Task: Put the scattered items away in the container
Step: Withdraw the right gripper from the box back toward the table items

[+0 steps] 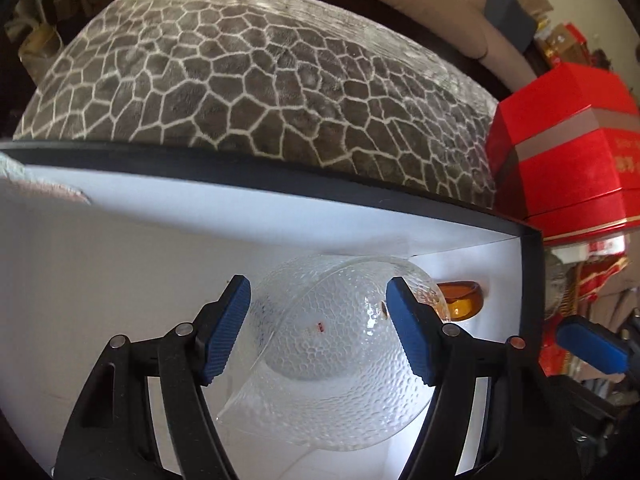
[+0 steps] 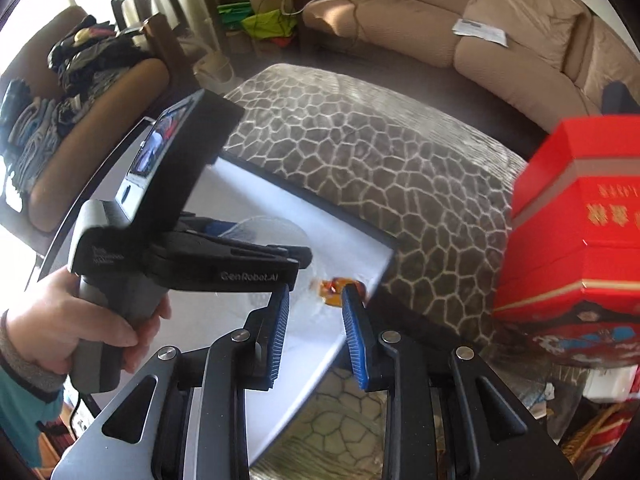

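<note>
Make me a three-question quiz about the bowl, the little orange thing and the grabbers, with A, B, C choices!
1. Where is the clear glass bowl?
A inside the white box
B on the sofa
C on the red box

2. What colour is the small dish in the box's corner?
A green
B amber
C pink

3. The left gripper is
A clamped shut
B open around the bowl
C out of view

Answers: A, white walls surround it; B, it glows orange-brown; B, its blue pads stand wide apart.

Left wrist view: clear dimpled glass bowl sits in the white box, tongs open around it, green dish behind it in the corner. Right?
Not quite: the dish behind the glass bowl is amber, not green, as the left wrist view shows. The rest holds: bowl in the white box, left tongs open around it.
</note>
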A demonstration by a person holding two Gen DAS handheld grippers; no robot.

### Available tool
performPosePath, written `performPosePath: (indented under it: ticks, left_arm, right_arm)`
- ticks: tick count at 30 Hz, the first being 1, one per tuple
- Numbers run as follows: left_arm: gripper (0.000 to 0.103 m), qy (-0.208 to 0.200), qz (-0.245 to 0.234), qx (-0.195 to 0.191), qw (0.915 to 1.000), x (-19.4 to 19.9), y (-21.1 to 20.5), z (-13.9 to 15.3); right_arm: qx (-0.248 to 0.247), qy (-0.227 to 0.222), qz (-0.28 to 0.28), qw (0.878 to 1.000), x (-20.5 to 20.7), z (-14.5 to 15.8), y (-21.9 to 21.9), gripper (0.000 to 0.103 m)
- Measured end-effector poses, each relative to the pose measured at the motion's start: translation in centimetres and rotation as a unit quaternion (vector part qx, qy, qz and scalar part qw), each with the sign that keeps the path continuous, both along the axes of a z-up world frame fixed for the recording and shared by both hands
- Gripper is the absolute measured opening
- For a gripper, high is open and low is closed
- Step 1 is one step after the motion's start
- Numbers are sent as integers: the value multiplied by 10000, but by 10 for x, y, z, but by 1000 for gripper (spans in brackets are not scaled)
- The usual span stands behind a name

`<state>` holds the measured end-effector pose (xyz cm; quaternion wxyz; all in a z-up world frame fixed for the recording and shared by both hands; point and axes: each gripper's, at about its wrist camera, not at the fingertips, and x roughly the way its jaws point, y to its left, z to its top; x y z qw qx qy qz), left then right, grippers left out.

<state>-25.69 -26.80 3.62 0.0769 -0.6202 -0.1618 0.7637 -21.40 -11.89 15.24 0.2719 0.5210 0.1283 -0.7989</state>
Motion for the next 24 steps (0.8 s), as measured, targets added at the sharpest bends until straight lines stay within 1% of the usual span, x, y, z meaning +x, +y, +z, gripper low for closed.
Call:
performPosePath:
  ticks: [3,5,6,8,12,14,15,17,19,21,23,24]
  left_arm:
    - [67,-44,76,119,9999,-1,-5,-1]
    - [67,36,104,2,9999,4,-12,6]
    - [67,144,133,-10,9998,9,-18,13]
    - [72,272,223,-43,9994,15,-29,24]
    - [72,395,281,5,9988,37,-46,46]
    - [72,555,270,-62,9981,55,-49,64]
    - [72,640,260,-37,9976,64,-48,72]
    - [76,884,139,-6,9960,90,-42,92]
    - [83,1254,-85,-127,9920,121,-26,113]
    - [84,1625,-353,-207,9859,153,-2,130]
    - [86,2002,-709,-258,9768,187,33,144]
    - [87,2096,-802,-272,9741,198,48,148]
  right_arm:
    - [-203,-13,-112,9997,3,2,17,28]
    - [-330,7,-148,9993,12,5,30,28]
    - [-383,20,-161,9991,17,7,38,30]
    - [-452,21,-202,9988,29,9,51,31]
    - [-600,-3,-281,9978,62,16,82,34]
    - [-569,38,-314,9979,80,19,99,34]
    - [-540,96,-334,9979,90,22,107,34]
    - [-478,185,-445,9977,106,25,124,36]
    - [-520,191,-594,9967,121,25,143,38]
    - [-620,163,-755,9951,131,23,159,40]
    - [-742,145,-957,9925,142,21,180,43]
    - [-813,116,-1070,9909,148,18,189,43]
